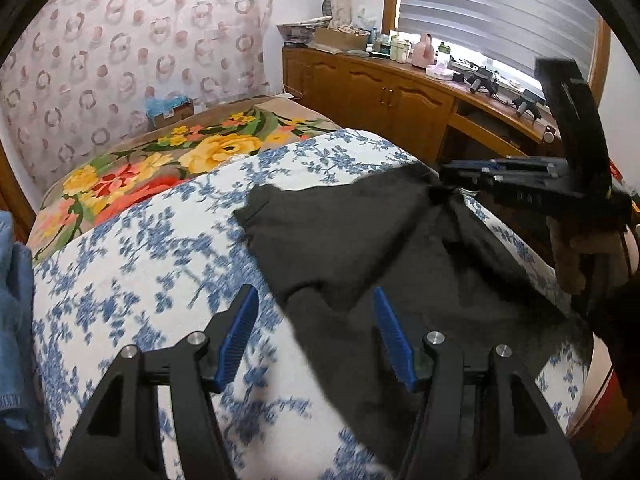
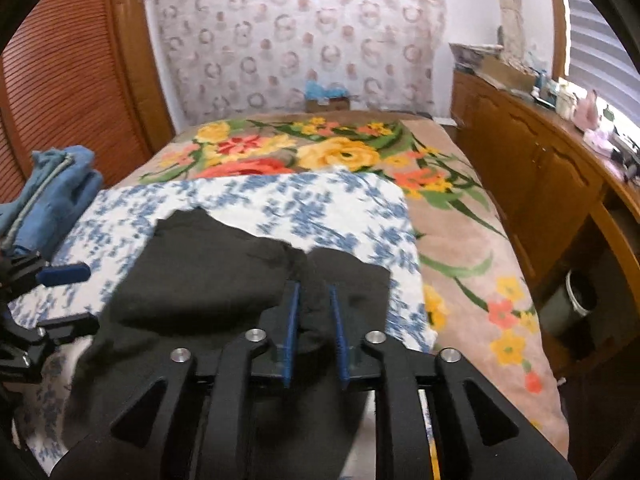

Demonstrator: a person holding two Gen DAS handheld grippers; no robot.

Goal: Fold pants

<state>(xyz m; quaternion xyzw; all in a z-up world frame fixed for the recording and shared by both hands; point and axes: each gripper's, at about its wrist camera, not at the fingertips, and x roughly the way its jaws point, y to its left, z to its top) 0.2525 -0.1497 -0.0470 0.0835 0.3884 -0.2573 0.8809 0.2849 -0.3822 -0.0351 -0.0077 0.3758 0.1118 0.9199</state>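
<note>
Black pants (image 1: 360, 236) lie on the blue-flowered white sheet (image 1: 132, 264) on the bed. My left gripper (image 1: 316, 300) is open, its blue pads on either side of a fold of the pants, just above the cloth. My right gripper (image 2: 314, 292) is shut on a raised ridge of the black pants (image 2: 208, 272). In the left wrist view the right gripper (image 1: 448, 184) shows at the right, pinching the cloth and lifting it. In the right wrist view the left gripper (image 2: 68, 300) shows at the left edge, open.
A bright floral blanket (image 2: 460, 240) covers the far and right side of the bed. Folded blue clothes (image 2: 52, 196) lie at the left. A wooden cabinet (image 2: 540, 168) with bottles runs along the right. A bin (image 2: 576, 300) stands beside it.
</note>
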